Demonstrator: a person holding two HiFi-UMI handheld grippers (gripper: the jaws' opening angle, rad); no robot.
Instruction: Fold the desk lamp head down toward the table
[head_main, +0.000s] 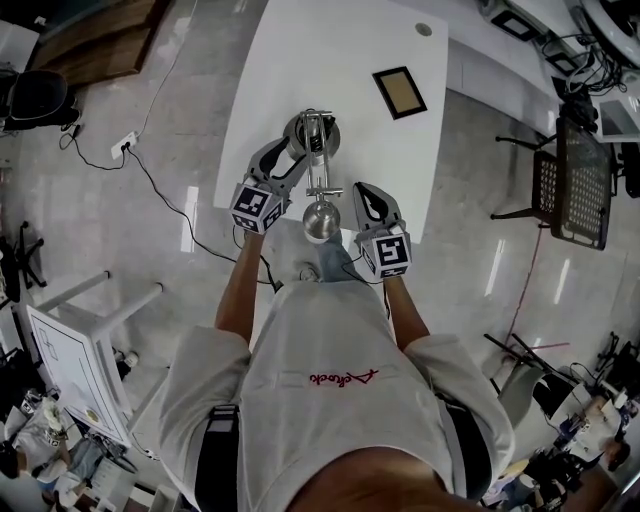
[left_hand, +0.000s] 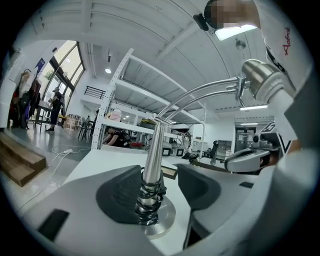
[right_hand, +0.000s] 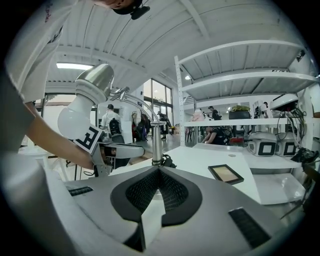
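On the table (head_main: 300, 60), left gripper (left_hand: 161, 191) is open around the lamp post (left_hand: 152, 150); right gripper (right_hand: 159, 189), at its 4 o'clock, is closed, empty.

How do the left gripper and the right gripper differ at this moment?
The left gripper has its jaws apart; the right gripper has them together. The lamp post stands between the left gripper's jaws; the right gripper is empty, the post beyond its tips. Both face that post.

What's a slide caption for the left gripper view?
Left gripper, jaws open, straddles the desk lamp post above its base.
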